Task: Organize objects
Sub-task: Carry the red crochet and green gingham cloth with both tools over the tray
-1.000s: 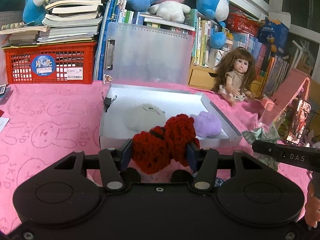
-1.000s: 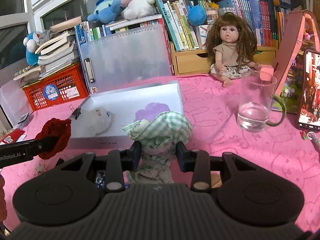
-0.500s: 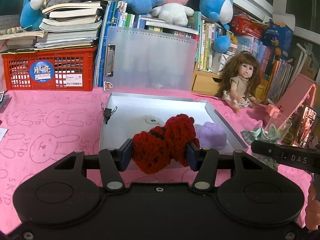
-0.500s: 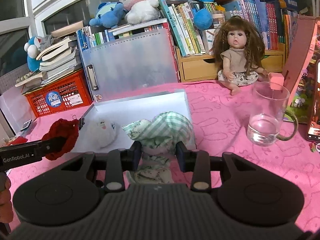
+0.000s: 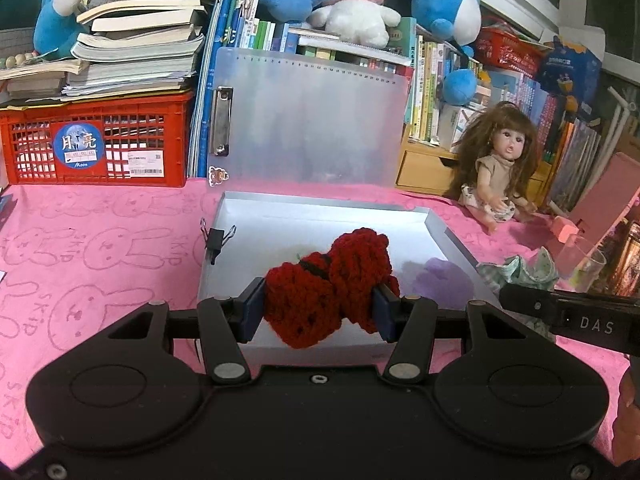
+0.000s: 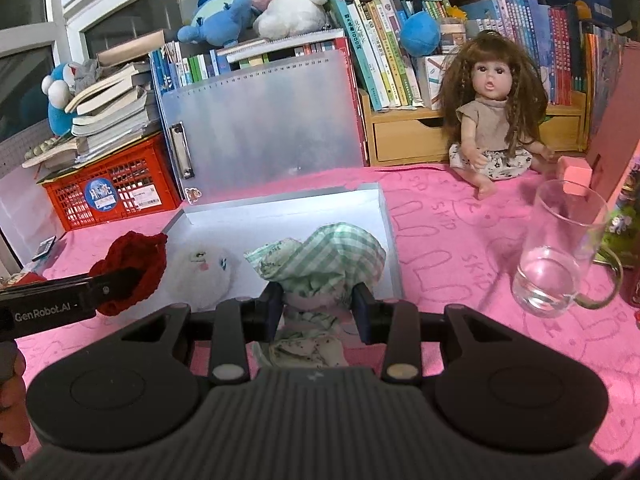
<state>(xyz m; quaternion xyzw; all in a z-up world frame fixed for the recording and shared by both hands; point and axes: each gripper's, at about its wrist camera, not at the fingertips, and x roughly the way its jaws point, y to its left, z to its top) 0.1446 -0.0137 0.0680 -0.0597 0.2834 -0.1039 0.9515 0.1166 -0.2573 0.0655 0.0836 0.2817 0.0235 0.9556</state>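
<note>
My left gripper (image 5: 318,312) is shut on a red crocheted toy (image 5: 328,280) and holds it over the near edge of an open grey box (image 5: 448,236). The toy also shows in the right wrist view (image 6: 134,268). My right gripper (image 6: 318,308) is shut on a green checked cloth bundle (image 6: 320,258), held over the box's near right part (image 6: 390,240). A white fluffy toy (image 6: 204,272) and a purple fluffy toy (image 5: 442,278) lie inside the box. The box's clear lid (image 5: 308,116) stands open at the back.
A glass mug with water (image 6: 556,260) stands on the pink cloth at the right. A doll (image 6: 494,120) sits against the bookshelf. A red crate (image 5: 92,144) with stacked books stands at the back left. A binder clip (image 5: 214,238) grips the box's left wall.
Both grippers have moved forward toward the box with their loads; the box looks closer. The red toy now covers the white fluffy toy in the left wrist view.
</note>
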